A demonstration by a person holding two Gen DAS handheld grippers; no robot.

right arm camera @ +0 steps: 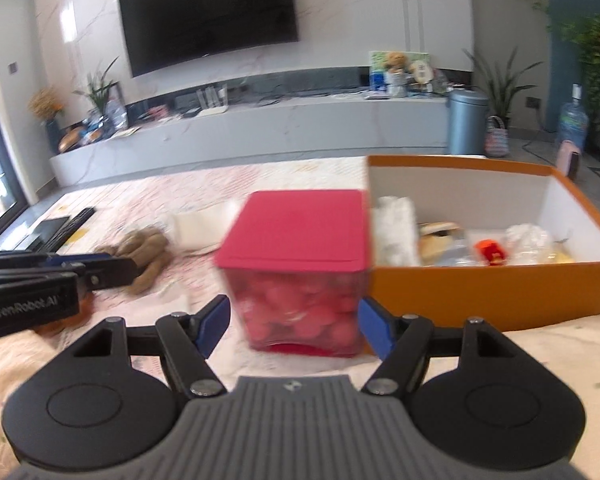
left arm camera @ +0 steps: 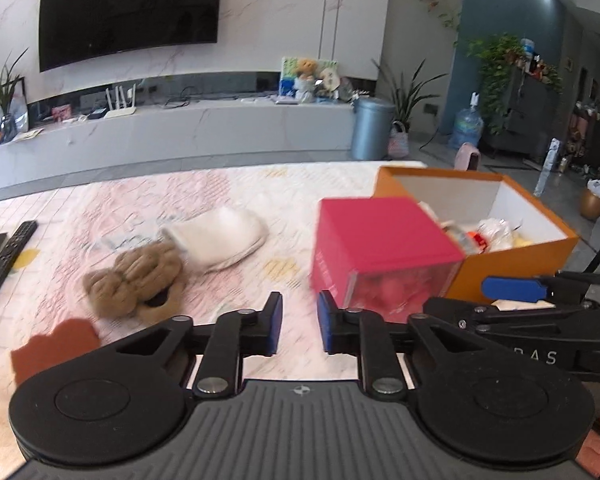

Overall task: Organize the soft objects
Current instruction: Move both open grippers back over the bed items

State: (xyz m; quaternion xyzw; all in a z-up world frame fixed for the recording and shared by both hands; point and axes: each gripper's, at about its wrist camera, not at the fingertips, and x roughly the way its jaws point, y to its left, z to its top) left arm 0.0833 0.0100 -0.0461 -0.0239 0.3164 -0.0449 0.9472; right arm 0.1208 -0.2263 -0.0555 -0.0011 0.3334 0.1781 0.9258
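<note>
- Far left, a remote (left arm camera: 5,258) lies on the quilted cover (left arm camera: 100,208).
- A brown plush toy (left arm camera: 134,280) touches a white cloth (left arm camera: 220,238), left of centre.
- Left gripper (left arm camera: 299,326): jaws parted, grasping nothing.
- Right gripper (right arm camera: 294,324): spread wide, straddling the pink-lidded box (right arm camera: 300,264); contact unclear.
- An orange box (right arm camera: 496,292) stands just right.

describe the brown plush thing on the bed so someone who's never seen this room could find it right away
Start at the orange box on the quilted bedspread and go left past the pink-lidded container. Beyond it lie two soft things touching: a white cloth and, nearer the camera, the brown plush toy. It is the only tan, lumpy, furry item there.
</note>
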